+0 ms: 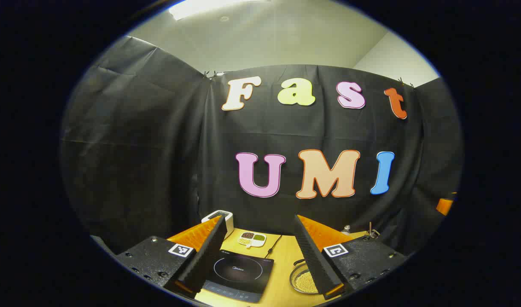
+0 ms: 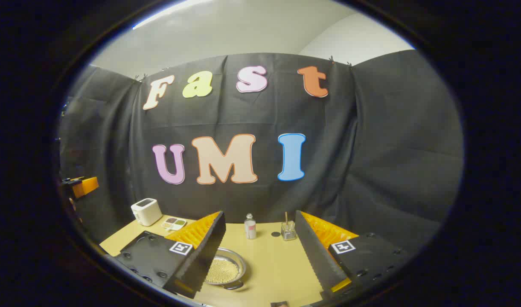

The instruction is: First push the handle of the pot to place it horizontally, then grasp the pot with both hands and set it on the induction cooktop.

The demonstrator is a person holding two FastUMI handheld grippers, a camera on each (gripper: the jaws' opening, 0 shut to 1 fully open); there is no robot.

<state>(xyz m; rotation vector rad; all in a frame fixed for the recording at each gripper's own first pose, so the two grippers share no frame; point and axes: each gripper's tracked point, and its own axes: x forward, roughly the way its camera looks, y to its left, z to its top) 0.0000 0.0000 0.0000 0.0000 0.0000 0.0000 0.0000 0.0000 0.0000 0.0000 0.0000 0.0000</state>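
The left hand-held gripper (image 1: 258, 256) was held above the counter (image 1: 281, 273) with its two fingers spread wide apart and nothing between them. In the left gripper view, the induction cooktop (image 1: 239, 273) lay flat on the counter, framed in the gap between the fingers and nearer the left one. The pot (image 1: 304, 281) sat on the counter just beside the cooktop, on its right, partly hidden behind the right finger; its contents appeared as a layer of small pale grains. A white appliance (image 1: 222, 216) stood at the back of the counter, with a divided dish (image 1: 251, 238) of assorted grains near it. A dark cable (image 1: 274, 245) ran across the counter behind the cooktop.

The right hand-held gripper (image 2: 260, 256) was likewise released, with its fingers wide apart and gripping nothing. In the right gripper view, the pot (image 2: 226, 268) stood on the counter (image 2: 277, 268), partly behind the left finger, with one dark side handle visible at its near edge. The pot was not in contact with either finger. A small bottle (image 2: 250, 227) and a glass jar (image 2: 288, 230) holding a stick stood farther back, between the fingers. The white appliance (image 2: 146, 212) and the divided dish (image 2: 174, 223) were at the far left of the counter. The position of the pot's handle could not be determined from either view.
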